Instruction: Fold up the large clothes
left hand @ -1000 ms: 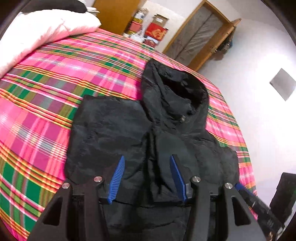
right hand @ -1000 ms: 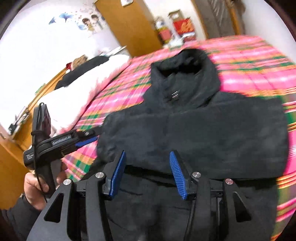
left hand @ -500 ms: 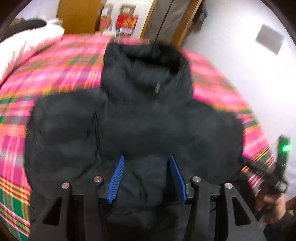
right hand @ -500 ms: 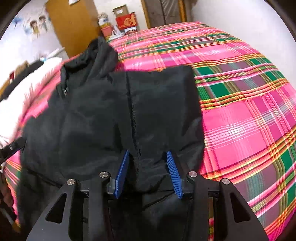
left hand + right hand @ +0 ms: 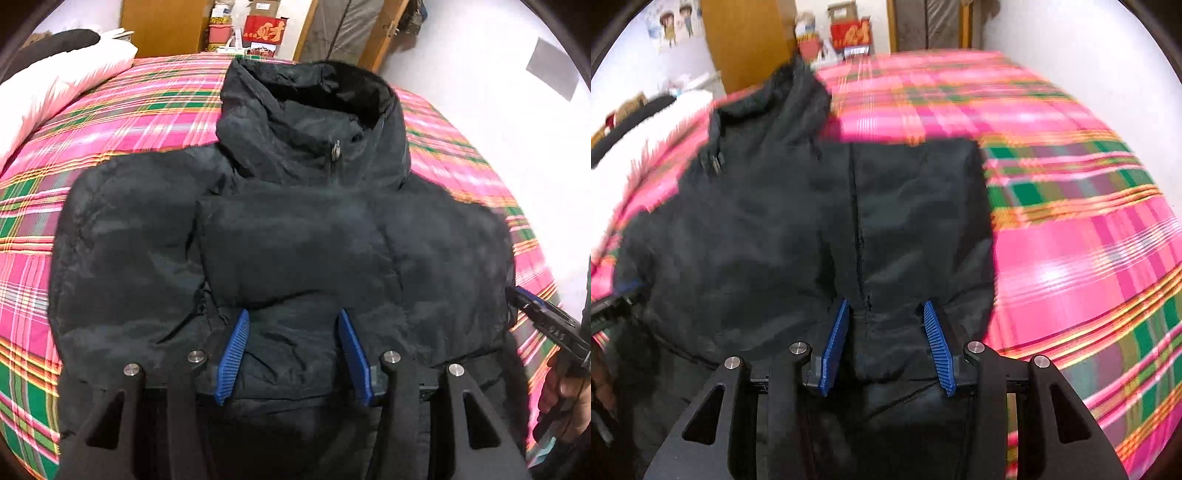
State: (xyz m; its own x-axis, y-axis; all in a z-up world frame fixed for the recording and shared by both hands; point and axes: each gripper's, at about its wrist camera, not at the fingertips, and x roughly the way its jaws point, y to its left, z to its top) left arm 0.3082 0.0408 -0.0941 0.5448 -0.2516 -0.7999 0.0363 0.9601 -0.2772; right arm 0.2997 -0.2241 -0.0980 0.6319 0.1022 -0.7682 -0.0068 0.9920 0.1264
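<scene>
A black hooded padded jacket [image 5: 295, 229] lies front up on the pink plaid bed cover [image 5: 122, 110], hood toward the far end, both sleeves folded in across the chest. My left gripper [image 5: 293, 321] is open, its blue pads just above the jacket's lower middle. My right gripper [image 5: 886, 314] is open over the jacket's right side [image 5: 798, 229], at the cuff of the folded sleeve. The right gripper also shows in the left wrist view [image 5: 543, 321] at the jacket's right edge, held in a hand.
A white duvet [image 5: 55, 88] with a dark garment on it lies at the bed's far left. A wooden wardrobe [image 5: 162, 26], boxes [image 5: 264, 31] and a door stand beyond the bed. A white wall [image 5: 480, 92] runs along the bed's right side.
Both grippers have swung over the jacket: the left one has centred on the lower middle, the right one has moved to the right side. Both stayed open.
</scene>
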